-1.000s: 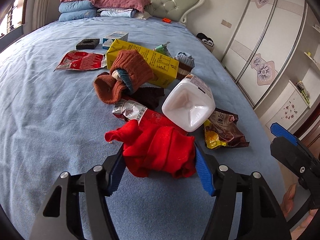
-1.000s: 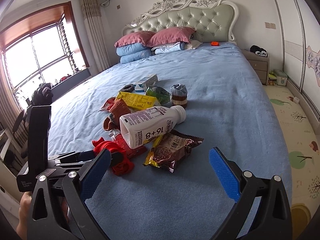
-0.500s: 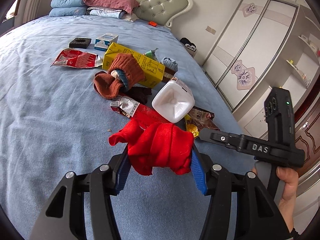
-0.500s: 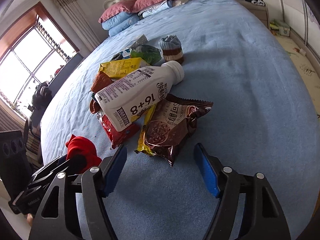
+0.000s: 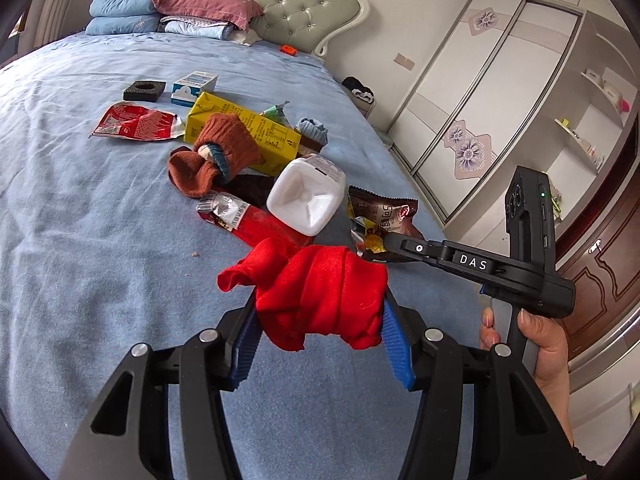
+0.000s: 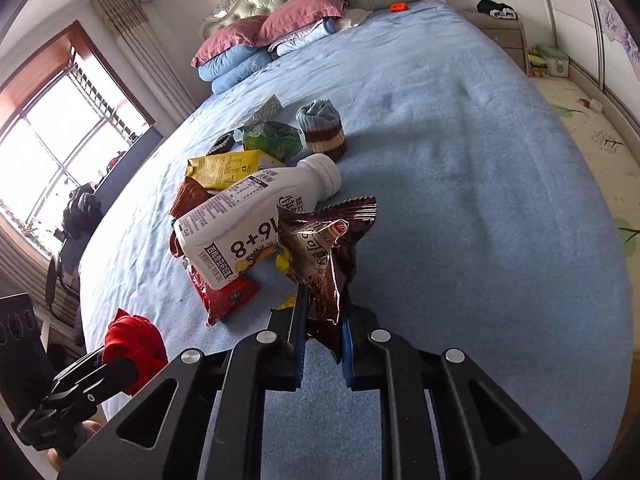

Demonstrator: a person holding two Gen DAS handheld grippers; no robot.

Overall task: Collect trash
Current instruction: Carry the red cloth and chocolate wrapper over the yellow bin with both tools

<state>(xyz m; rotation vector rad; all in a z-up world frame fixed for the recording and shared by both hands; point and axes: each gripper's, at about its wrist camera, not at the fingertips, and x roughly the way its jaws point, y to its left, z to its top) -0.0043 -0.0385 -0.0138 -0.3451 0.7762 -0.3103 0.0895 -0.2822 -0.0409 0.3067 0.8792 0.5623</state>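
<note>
My left gripper (image 5: 318,312) is shut on a red sock (image 5: 320,296) and holds it just above the blue bed; the sock also shows in the right wrist view (image 6: 134,338). My right gripper (image 6: 322,320) is shut on a brown snack wrapper (image 6: 324,248), lifted at its near end. In the left wrist view the wrapper (image 5: 380,212) lies beside a white bottle (image 5: 306,196). The bottle (image 6: 256,224) lies on its side over a red wrapper (image 6: 224,296).
A yellow carton (image 5: 248,132), a brown sock (image 5: 216,160), a red flat wrapper (image 5: 136,122), a small white box (image 5: 194,88) and a black foam block (image 5: 144,90) lie on the bed (image 5: 80,240). Green wrapper (image 6: 272,140) and rolled sock (image 6: 322,128) sit farther off. Wardrobe doors stand right.
My left gripper has closed on the red sock and lifted it. My right gripper has moved in over the brown wrapper and shut on it, raising its end.
</note>
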